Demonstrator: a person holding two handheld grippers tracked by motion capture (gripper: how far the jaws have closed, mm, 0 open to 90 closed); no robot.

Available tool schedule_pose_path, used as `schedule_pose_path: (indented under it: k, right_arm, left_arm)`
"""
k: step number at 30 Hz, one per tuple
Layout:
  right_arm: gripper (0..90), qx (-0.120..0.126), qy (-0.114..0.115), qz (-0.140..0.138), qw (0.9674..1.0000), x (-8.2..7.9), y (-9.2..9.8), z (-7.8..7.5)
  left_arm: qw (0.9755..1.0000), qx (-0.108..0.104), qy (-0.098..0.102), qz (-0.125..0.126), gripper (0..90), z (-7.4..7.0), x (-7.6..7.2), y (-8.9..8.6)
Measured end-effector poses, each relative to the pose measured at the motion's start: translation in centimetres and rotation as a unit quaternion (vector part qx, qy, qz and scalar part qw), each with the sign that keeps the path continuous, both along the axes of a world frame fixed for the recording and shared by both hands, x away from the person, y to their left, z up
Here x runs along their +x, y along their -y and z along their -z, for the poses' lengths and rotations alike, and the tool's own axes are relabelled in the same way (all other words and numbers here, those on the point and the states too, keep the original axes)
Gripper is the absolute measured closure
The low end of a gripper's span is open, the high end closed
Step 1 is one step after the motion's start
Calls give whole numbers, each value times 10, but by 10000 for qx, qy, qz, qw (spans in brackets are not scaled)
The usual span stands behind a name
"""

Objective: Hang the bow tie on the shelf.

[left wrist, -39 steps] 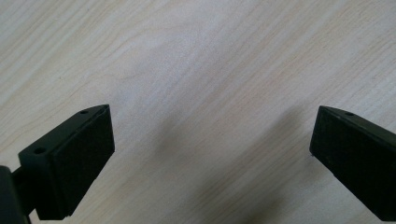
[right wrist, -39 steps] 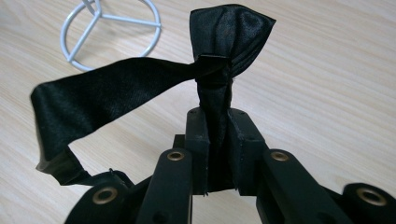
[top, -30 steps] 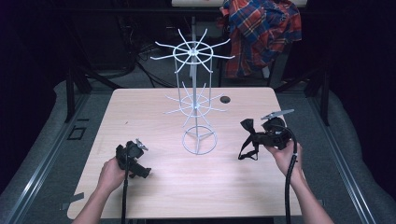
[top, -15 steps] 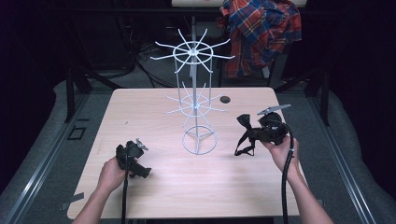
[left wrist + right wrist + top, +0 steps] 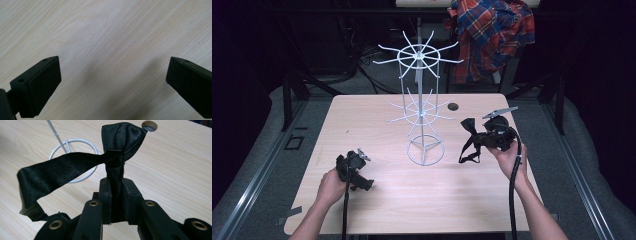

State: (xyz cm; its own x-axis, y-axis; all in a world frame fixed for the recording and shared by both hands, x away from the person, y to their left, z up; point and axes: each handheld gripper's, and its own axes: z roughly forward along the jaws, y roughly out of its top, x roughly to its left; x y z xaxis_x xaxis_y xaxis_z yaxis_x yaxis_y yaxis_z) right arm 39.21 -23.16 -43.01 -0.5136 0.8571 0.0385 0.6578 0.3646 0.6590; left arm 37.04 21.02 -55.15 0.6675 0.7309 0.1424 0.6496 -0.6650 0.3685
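The light wooden table (image 5: 377, 210) carries a white wire display rack (image 5: 424, 107), a tall stand with 2 tiers of radiating hooks on a ring base, standing near the middle; behind the table a red plaid shirt (image 5: 492, 35) hangs in the dark. A small round grommet hole (image 5: 454, 106) sits in the tabletop just right of the rack. The right gripper (image 5: 482, 140) is held above the table to the right of the rack, and its jaws are clamped tight on a black satin bow tie (image 5: 117, 157): the right gripper view shows the bow pinched between the 2 pads, one wing standing up, the strap (image 5: 50, 175) looping away to the side. Against the picture from 1 second ago, this hand has carried the bow tie inward, closer to the rack, and a little higher, so the strap (image 5: 469, 150) now dangles free of the wood. That reads as the approach to hanging the tie on a hook, most likely one of the lower tier, with the hooking itself not yet begun. The left gripper (image 5: 354, 170) has kept its place low on the near left of the table, jaws wide apart over bare wood, nothing between them.
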Motion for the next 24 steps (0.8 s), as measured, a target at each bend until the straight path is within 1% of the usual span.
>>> schedule_pose_path:
  k: [2,3,5,6,11,21,24]
  right_arm:
    - [789,-26,-9,-7,10000,0,0,-1]
    - [789,13,29,-3,10000,1,-2,-1]
    - [790,-28,21,-16,10000,2,-3,-3]
    - [790,10,51,-11,10000,3,-4,-3]
    - [790,-4,50,-4,10000,7,-6,-7]
    - [789,84,78,30,9999,18,-12,-14]
    - [790,95,43,54,9999,21,-14,-15]
  left_arm:
    - [10000,-2,-1,0,0,0,0,0]
    - [10000,-3,-1,0,0,0,0,0]
    - [10000,0,-3,1,0,0,0,0]
    - [10000,2,-5,0,0,0,0,0]
    - [10000,6,-6,3,1,0,0,0]
    - [10000,2,12,3,1,0,0,0]
    - [10000,10,13,4,0,0,0,0]
